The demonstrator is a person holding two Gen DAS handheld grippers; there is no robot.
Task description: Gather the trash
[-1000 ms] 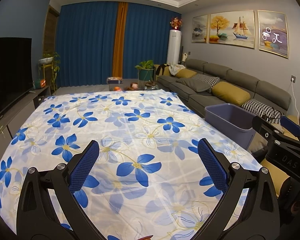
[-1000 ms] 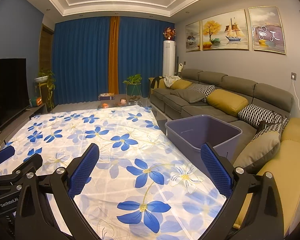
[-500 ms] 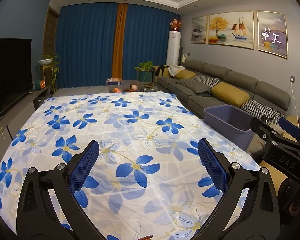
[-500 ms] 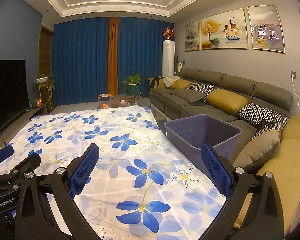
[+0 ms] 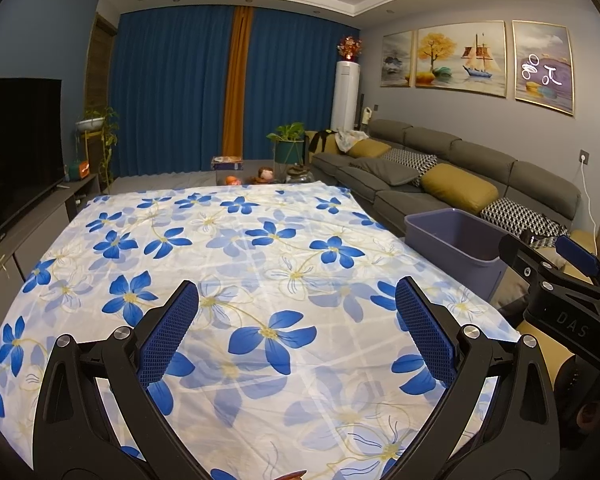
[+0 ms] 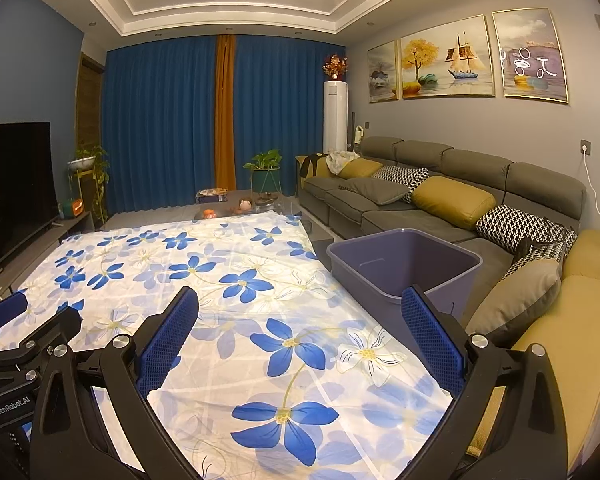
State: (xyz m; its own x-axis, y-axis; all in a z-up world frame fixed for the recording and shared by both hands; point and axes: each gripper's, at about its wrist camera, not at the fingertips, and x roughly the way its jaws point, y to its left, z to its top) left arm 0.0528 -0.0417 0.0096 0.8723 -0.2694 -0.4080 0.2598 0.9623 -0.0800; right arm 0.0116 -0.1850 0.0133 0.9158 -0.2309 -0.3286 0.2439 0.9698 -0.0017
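A purple plastic bin (image 6: 404, 266) stands at the right edge of a table covered with a white cloth with blue flowers (image 6: 220, 280); it also shows in the left wrist view (image 5: 456, 236). My left gripper (image 5: 296, 320) is open and empty above the cloth (image 5: 220, 264). My right gripper (image 6: 300, 328) is open and empty above the cloth's near right part, close to the bin. I see no trash on the cloth. The right gripper's body shows at the right of the left wrist view (image 5: 556, 308).
A grey sofa (image 6: 440, 200) with yellow and patterned cushions runs along the right wall. A TV (image 5: 16, 148) on a low cabinet is at the left. Potted plants (image 5: 288, 140) and small objects (image 5: 260, 176) lie beyond the table's far edge.
Both views have drifted very slightly; the grippers stay open and empty over the cloth.
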